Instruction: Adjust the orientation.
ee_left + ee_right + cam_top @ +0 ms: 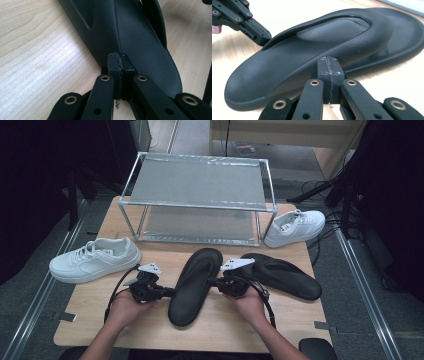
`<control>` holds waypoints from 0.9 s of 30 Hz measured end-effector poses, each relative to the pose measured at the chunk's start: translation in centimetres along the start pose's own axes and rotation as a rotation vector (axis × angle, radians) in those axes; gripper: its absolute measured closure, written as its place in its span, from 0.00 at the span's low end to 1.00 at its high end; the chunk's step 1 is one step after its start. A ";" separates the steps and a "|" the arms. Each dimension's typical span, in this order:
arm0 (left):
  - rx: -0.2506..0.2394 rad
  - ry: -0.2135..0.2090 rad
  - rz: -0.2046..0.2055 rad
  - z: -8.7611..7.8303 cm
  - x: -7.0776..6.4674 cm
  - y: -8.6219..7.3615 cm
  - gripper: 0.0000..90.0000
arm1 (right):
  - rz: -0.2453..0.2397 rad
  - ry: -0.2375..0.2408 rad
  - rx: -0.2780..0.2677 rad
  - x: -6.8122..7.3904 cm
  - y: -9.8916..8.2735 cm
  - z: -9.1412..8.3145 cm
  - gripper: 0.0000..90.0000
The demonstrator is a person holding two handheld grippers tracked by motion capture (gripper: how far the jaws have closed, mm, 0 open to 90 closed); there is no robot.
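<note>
the near sandal's [140, 37] toe end is cut off by the left gripper view's top edge (strap too).

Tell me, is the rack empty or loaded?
Empty: both shelves of the rack are bare in the high view; the shoes lie on the table.

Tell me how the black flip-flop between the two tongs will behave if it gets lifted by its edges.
The flip-flop looks like thin moulded foam, so it is probably light and may sag in the middle. Its pebbled surface should resist slipping. Lying flat on the table, it is unlikely to roll. The left tongs and right tongs are shut at its sides.
</note>
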State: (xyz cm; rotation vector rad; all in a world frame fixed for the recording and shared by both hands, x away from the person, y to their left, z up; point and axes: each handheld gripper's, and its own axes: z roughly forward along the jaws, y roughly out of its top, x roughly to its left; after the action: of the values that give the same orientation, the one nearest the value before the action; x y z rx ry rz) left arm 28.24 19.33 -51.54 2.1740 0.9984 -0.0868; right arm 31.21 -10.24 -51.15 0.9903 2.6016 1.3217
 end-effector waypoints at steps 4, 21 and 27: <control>0.002 0.008 0.000 -0.1 -0.3 -0.1 1.00 | -0.008 -0.010 0.002 0.1 0.3 0.3 1.00; 0.014 -0.028 0.009 0.4 -1.3 -0.3 1.00 | -0.012 -0.013 0.008 -0.5 0.9 0.8 1.00; -0.054 0.002 0.014 -0.7 -0.6 -0.1 0.77 | -0.005 -0.009 0.005 -1.2 1.2 -0.3 0.88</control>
State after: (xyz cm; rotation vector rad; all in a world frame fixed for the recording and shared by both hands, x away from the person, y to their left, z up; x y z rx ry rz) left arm 27.60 19.49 -50.93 2.1315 0.9758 -0.0508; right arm 32.73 -10.59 -50.35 0.9876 2.6002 1.3079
